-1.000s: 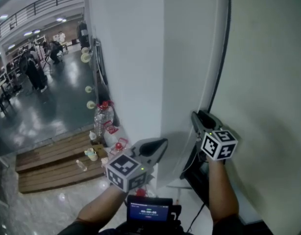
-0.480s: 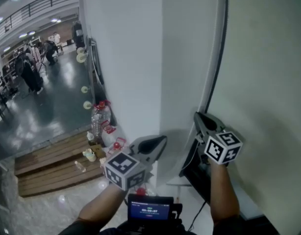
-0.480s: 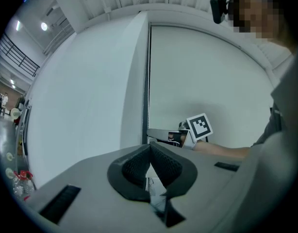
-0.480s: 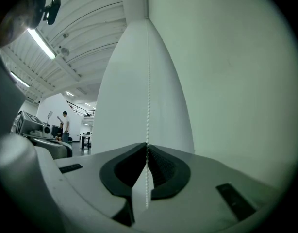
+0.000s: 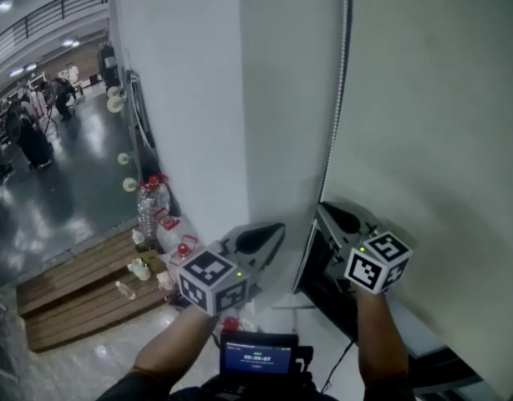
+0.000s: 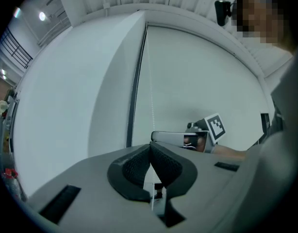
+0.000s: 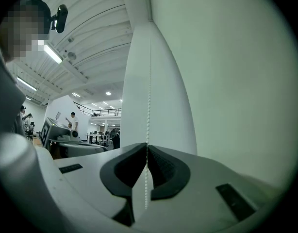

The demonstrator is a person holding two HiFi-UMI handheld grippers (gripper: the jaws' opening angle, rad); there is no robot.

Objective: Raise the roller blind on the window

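Left tongs are clamping tight on the white bead chain, while right tongs, having just been closing, are pinching it too. The smooth pale blind is hanging lowered beside a black frame. A clear red-capped bottle is standing by the wall.

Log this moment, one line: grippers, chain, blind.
left gripper: shut on bead chain | right gripper: fingers just closed on bead chain | blind: down

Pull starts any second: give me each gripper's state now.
Left gripper: shut on the bead chain.
Right gripper: just closed, shut on the bead chain.
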